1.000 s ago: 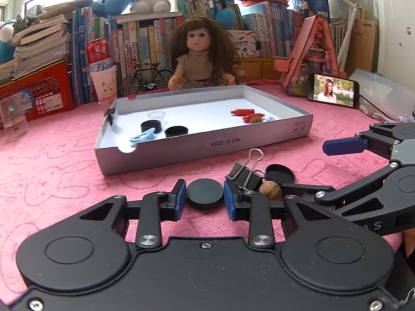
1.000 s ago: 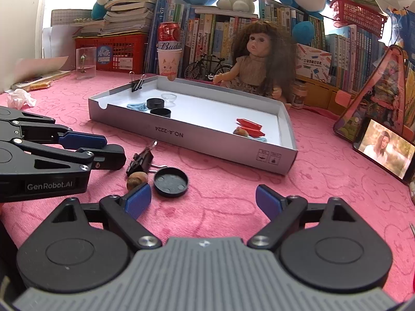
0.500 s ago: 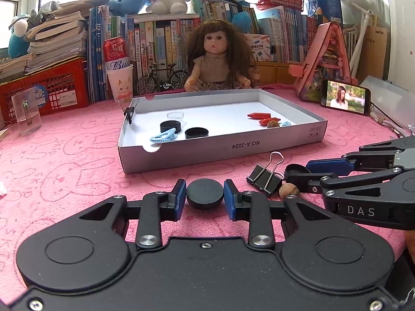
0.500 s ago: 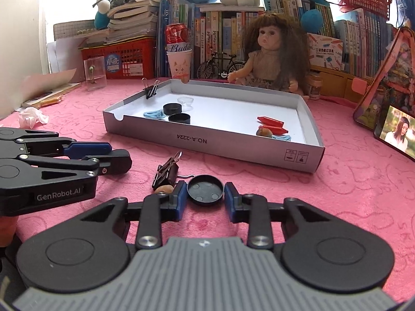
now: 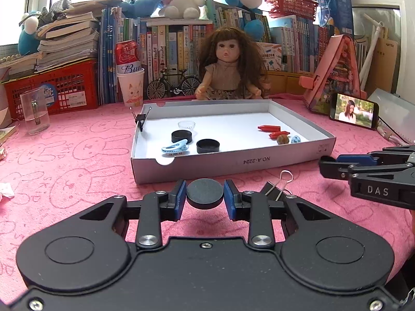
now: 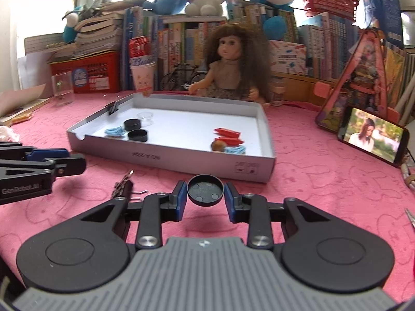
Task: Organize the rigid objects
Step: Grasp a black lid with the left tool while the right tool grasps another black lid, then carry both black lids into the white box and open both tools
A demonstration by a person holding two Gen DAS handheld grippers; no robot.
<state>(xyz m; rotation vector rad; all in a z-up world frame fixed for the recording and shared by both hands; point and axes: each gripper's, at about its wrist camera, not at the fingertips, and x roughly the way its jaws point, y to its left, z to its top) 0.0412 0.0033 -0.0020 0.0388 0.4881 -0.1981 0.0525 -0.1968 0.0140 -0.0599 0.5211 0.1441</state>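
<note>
My left gripper (image 5: pixel 205 194) is shut on a black round lid (image 5: pixel 205 193), flat side up, held above the pink cloth in front of the grey tray (image 5: pixel 233 160). My right gripper (image 6: pixel 205 194) is shut on a second black lid (image 6: pixel 205 191), hollow side up, lifted in front of the tray (image 6: pixel 207 158). The tray holds two black lids (image 5: pixel 182 136), a blue hair clip (image 5: pixel 175 147), a clear cup (image 5: pixel 186 125), red pieces (image 5: pixel 269 128), a nut (image 5: pixel 282 139). A black binder clip (image 5: pixel 278 190) lies on the cloth by my left gripper.
A binder clip (image 5: pixel 141 122) is clipped on the tray's left wall. A doll (image 5: pixel 229 70), toy bicycle (image 5: pixel 173 85), paper cup with can (image 5: pixel 129 83), glass (image 5: pixel 35 114), red crate (image 5: pixel 55 88) and books stand behind. A phone (image 5: pixel 354 114) leans at right.
Both grippers have lifted and moved towards the tray, each with its lid. The right gripper closed on its lid from open one second ago. The nut near the binder clip is out of view.
</note>
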